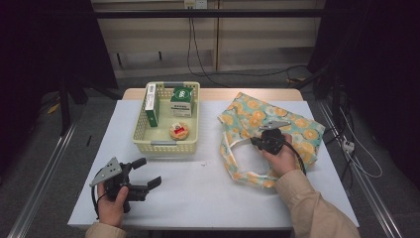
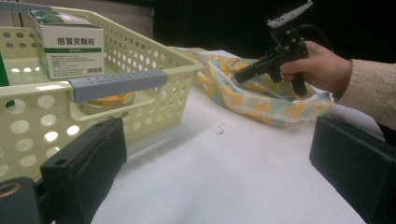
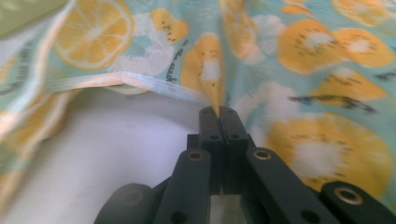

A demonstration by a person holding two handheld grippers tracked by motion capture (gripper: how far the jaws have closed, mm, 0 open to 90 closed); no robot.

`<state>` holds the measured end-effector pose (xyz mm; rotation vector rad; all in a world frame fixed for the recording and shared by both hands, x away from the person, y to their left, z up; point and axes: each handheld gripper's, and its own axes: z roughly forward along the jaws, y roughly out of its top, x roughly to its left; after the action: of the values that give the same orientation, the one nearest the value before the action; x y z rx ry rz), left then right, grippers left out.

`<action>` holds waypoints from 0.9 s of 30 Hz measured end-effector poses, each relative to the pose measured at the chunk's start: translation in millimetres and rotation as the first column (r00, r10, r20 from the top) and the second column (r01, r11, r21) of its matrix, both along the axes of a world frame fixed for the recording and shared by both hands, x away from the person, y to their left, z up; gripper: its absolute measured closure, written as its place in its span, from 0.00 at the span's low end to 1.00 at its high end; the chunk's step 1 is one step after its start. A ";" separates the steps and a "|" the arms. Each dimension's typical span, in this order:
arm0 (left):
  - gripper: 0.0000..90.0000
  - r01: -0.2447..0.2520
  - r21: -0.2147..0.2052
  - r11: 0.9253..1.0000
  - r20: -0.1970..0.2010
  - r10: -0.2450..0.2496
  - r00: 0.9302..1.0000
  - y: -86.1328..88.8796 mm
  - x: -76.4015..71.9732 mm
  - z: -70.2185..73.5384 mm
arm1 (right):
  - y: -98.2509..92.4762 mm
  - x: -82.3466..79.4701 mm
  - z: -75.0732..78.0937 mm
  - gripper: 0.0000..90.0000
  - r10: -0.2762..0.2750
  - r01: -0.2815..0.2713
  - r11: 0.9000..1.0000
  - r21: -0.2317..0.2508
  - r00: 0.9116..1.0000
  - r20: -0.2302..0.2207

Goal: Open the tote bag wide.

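Note:
A fabric bag (image 1: 287, 124) printed with orange and kiwi slices lies on the right of the white table. My right gripper (image 1: 254, 142) is at the bag's open edge. In the right gripper view its jaws (image 3: 218, 112) are shut on a raised fold of the printed cloth (image 3: 322, 60). My left gripper (image 1: 148, 172) rests near the table's front left, open, with nothing between its jaws. The left gripper view looks past its wide-apart jaws at the right gripper (image 2: 247, 72) and the bag (image 2: 261, 100).
A pale yellow perforated basket (image 1: 163, 145) stands at the back left of the table. It holds a white-and-green box (image 1: 181, 100), a green box on edge (image 1: 151, 104) and a round tin (image 1: 179, 130). Bare tabletop (image 1: 198, 183) lies between the hands.

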<state>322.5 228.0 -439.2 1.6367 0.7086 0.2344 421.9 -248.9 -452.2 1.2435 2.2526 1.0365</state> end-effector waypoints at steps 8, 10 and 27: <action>0.04 0.011 0.006 1.000 0.004 -0.011 1.000 -2.7 -0.5 1.2 | 32.8 -28.1 12.0 1.00 0.196 -0.191 0.978 0.079 0.979 -0.053; 0.04 0.009 0.007 1.000 0.004 -0.009 1.000 -3.4 -0.7 1.3 | 36.4 -31.9 13.4 1.00 0.207 -0.203 0.976 0.075 0.977 -0.059; 0.04 0.006 0.010 1.000 0.004 -0.006 1.000 -3.6 -1.6 1.5 | 71.5 -84.9 34.7 0.63 0.335 -0.331 0.937 0.111 0.942 -0.022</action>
<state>321.0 224.4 -437.7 1.6471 0.7004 0.2364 337.0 -177.4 -417.5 0.9455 2.5284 1.2746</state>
